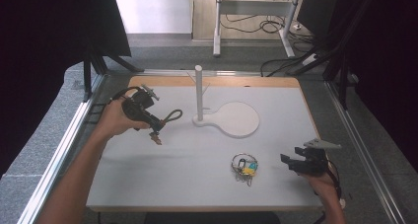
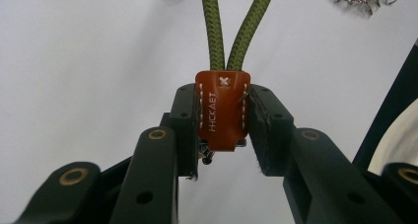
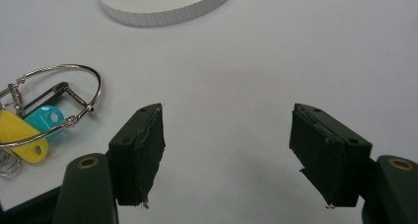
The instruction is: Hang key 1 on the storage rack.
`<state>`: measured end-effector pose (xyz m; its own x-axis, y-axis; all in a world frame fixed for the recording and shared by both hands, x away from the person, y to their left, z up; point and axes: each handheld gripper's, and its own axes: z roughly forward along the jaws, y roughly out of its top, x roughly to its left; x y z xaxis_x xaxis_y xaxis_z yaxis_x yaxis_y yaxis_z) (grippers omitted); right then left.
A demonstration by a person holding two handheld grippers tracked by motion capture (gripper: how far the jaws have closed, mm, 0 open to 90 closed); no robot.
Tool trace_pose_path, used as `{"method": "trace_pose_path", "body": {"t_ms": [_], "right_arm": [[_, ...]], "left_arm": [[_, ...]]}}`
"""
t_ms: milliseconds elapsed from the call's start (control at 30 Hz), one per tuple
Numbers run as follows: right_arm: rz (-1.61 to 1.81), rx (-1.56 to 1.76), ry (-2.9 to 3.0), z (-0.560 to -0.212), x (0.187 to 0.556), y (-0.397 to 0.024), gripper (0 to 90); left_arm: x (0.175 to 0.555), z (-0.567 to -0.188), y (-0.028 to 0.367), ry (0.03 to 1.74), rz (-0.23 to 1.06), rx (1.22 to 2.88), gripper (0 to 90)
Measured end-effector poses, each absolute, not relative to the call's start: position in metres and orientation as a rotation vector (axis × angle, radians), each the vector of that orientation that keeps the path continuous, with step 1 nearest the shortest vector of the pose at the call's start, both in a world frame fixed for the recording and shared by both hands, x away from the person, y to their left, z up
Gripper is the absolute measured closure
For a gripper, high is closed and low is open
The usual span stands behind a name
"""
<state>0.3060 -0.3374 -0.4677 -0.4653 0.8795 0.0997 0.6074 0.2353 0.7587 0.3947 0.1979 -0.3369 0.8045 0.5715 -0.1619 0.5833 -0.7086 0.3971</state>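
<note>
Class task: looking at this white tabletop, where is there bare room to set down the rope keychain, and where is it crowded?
Bare board lies between the left gripper holding the rope keychain and the key ring, along the near-left edge, and right of the white stand. It is crowded between the key ring and the open right gripper, and around the stand's post.

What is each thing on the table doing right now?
Left gripper: jaws shut on the keychain.
Keychain: held by its brown leather tab, lifted off the table.
Right gripper: jaws open, holding nothing.
Key ring: lying flat.
Stand: upright, nothing hanging on it.
</note>
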Motion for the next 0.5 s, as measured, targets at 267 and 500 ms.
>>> {"method": "trace_pose_path", "body": {"t_ms": [267,500], "right_arm": [[1.084,1.375,2.168,-0.468,0.306,-0.338,29.9],[1.088,1.371,2.169,-0.467,0.306,-0.338,29.9]], "left_arm": [[0.403,-0.329,0.197,0.85,-0.061,2.513,66.8],[0.408,-0.328,0.195,0.854,-0.061,2.516,66.8]]}}
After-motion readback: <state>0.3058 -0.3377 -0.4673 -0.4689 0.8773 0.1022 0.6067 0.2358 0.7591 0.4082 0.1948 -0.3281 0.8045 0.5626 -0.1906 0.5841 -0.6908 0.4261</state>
